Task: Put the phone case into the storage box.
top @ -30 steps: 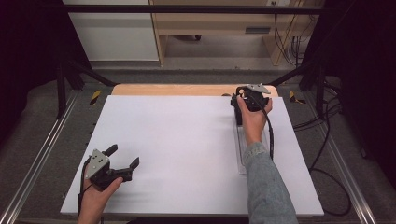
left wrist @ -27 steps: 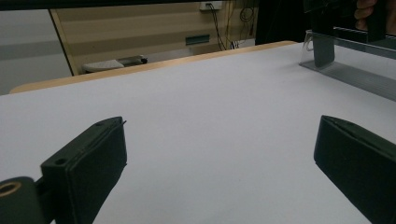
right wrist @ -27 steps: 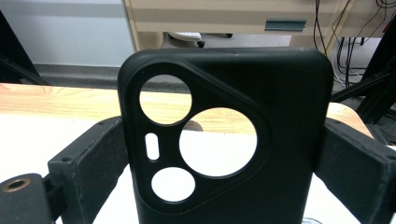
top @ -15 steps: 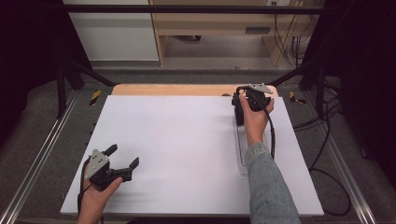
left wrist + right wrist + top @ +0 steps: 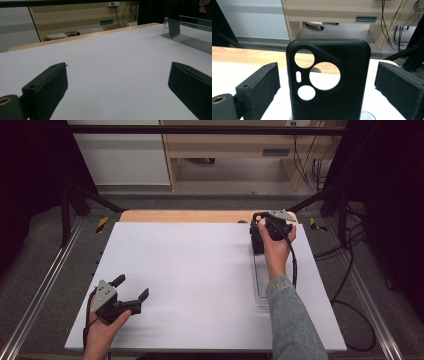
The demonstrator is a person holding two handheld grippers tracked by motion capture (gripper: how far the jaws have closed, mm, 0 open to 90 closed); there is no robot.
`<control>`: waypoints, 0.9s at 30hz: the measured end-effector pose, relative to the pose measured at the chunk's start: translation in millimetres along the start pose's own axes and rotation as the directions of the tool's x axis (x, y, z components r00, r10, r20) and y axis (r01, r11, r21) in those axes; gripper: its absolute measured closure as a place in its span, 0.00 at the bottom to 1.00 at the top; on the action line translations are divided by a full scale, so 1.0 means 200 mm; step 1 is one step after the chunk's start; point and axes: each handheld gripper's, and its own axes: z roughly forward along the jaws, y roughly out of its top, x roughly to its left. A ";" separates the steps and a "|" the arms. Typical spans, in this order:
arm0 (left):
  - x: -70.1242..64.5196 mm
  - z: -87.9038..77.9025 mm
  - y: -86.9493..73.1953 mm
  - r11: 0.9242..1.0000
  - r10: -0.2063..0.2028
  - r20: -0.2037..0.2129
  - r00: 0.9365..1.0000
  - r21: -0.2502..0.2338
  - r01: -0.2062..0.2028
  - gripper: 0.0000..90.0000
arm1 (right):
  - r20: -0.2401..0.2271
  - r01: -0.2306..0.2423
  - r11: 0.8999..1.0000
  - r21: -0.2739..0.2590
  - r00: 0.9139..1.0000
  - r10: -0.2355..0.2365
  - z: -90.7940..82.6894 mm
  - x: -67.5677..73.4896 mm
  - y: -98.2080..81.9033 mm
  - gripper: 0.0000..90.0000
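Observation:
A black phone case (image 5: pixel 329 82) with round camera cut-outs stands upright at the far end of a clear plastic stand (image 5: pixel 261 282), on the right of the white table (image 5: pixel 200 270). My right gripper (image 5: pixel 328 75) is open, one jaw on each side of the case with a gap at both sides. In the high view a hand holds this gripper (image 5: pixel 270 226) just behind the case (image 5: pixel 256 242). My left gripper (image 5: pixel 132 286) rests open near the front left corner with nothing between its jaws. The left gripper view shows its open jaws (image 5: pixel 117 80), and the case (image 5: pixel 174 27) and stand (image 5: pixel 192 41) far off.
A wooden strip (image 5: pixel 185 216) runs along the table's far edge. Metal rails (image 5: pixel 45 285) flank the table, and black cables (image 5: pixel 345 270) trail on the floor at right. A wooden desk (image 5: pixel 240 145) stands beyond.
My right hand has shifted only very slightly at the phone case. The left gripper has stayed still and open.

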 end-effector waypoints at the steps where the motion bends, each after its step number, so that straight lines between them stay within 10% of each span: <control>1: 0.00 0.00 0.00 1.000 0.000 0.000 1.000 -0.001 0.000 0.03 | 0.000 -0.003 1.000 -0.002 1.000 0.003 -0.01 0.00 0.00 0.07; 27: 0.00 0.00 0.00 1.000 0.007 -0.005 1.000 -0.003 -0.007 0.03 | -0.040 -0.018 0.999 -0.032 0.999 0.017 -0.12 -0.03 0.05 0.07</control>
